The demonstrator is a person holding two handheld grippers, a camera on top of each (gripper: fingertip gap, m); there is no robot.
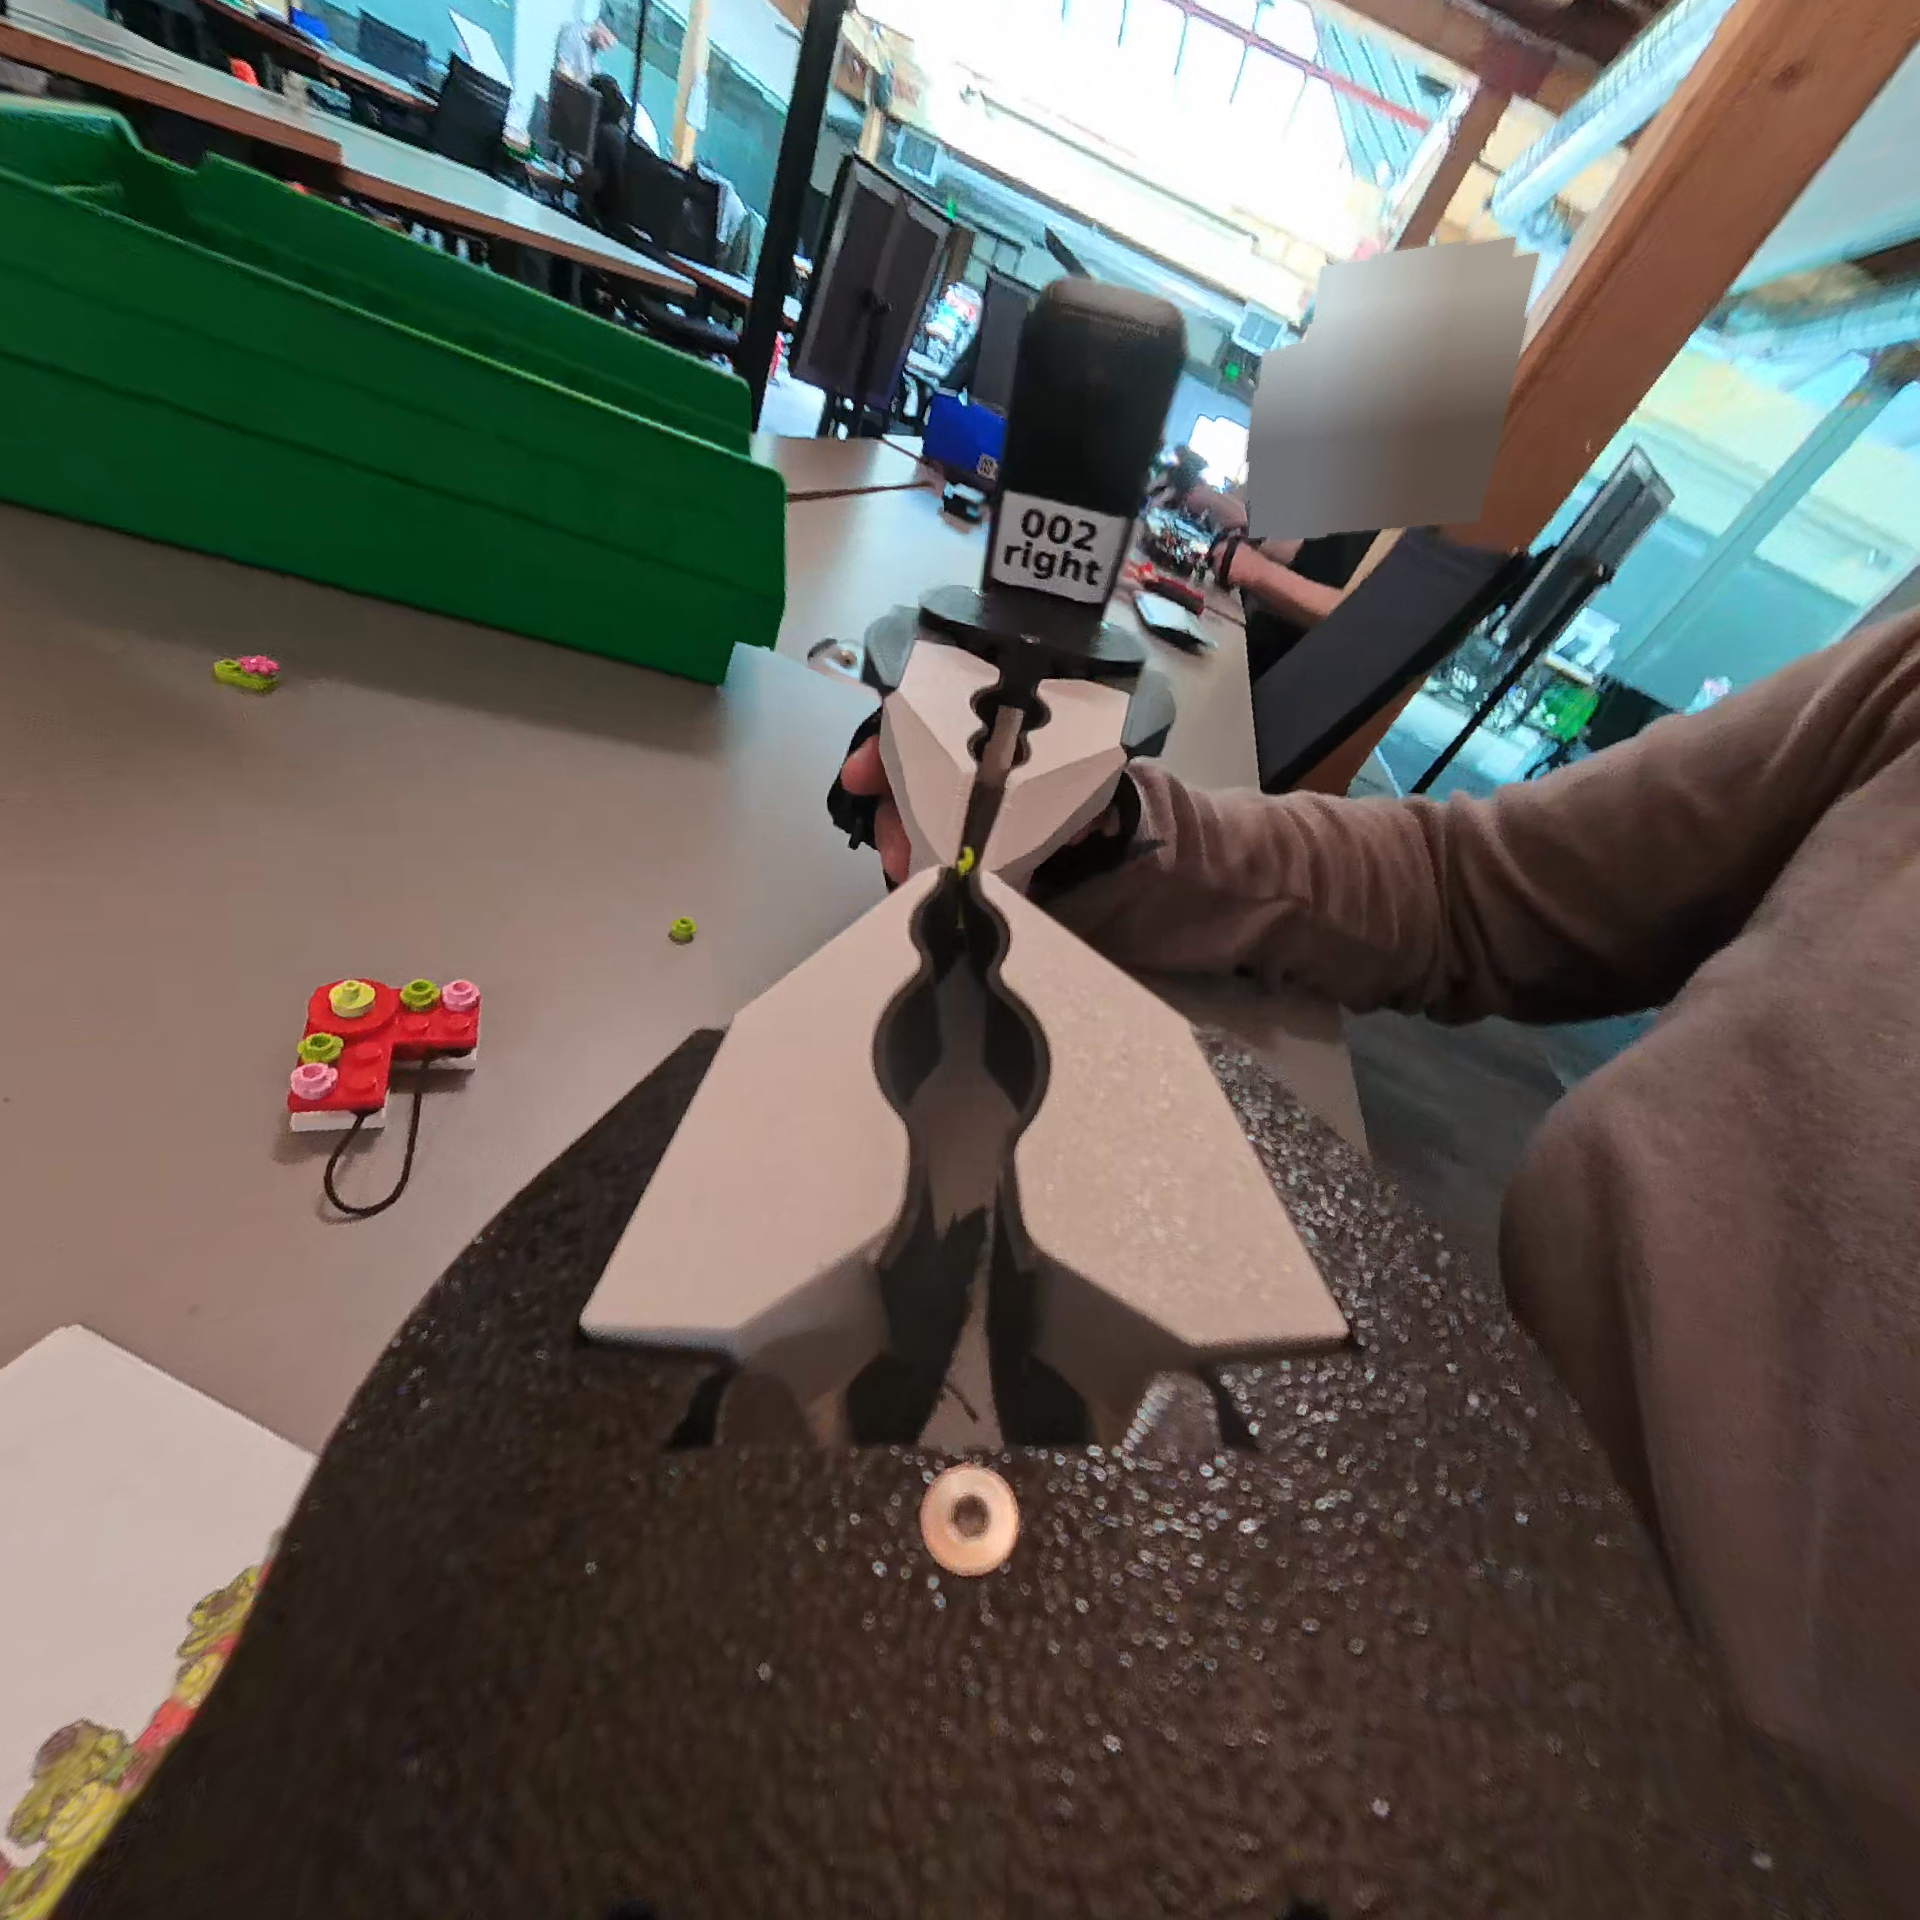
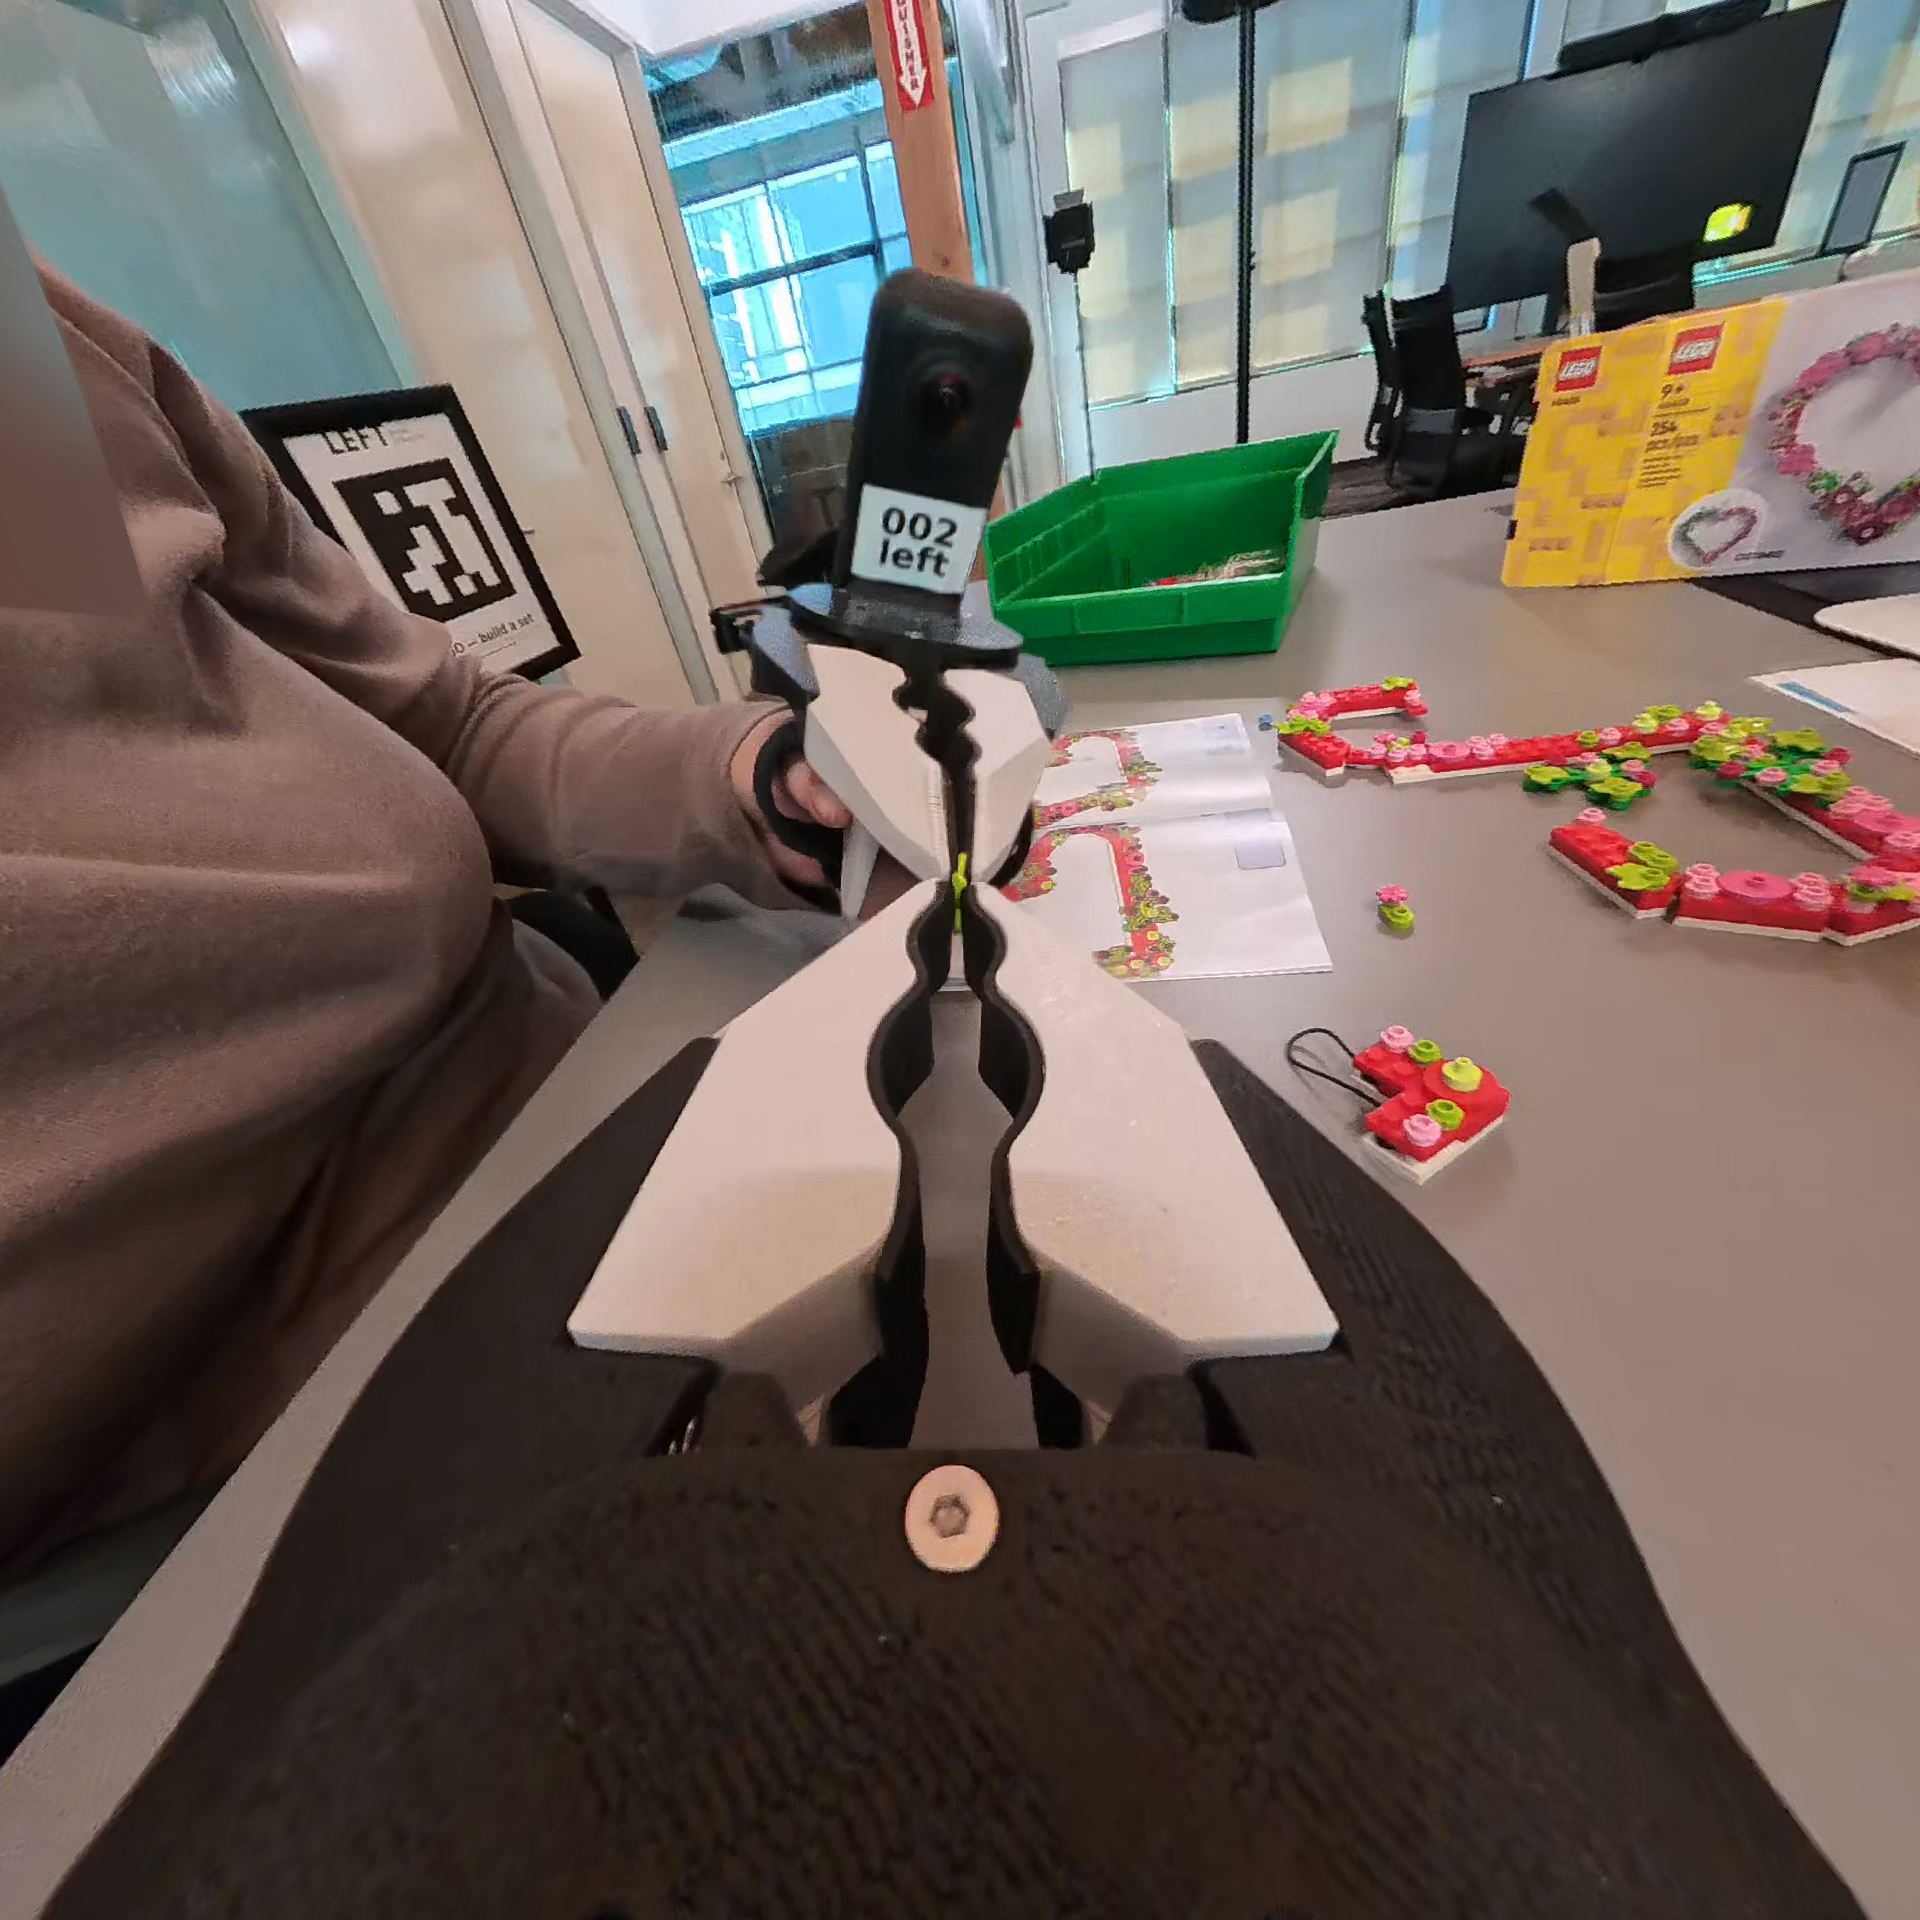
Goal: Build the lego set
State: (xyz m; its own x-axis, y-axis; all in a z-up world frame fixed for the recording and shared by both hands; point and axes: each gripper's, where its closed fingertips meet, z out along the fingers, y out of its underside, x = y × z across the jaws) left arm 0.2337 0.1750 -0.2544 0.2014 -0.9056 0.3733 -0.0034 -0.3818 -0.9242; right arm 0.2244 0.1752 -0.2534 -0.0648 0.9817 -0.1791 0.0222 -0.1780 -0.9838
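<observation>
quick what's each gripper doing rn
left gripper: closed, tips pinching a tiny lime green piece.
right gripper: closed, tips on the same lime green piece, tip to tip with the left.

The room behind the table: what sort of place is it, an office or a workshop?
Most likely an open-plan office or lab. Long desks carry dark monitors, a large screen stands by the windows, and green parts bins sit on the grey table.
</observation>
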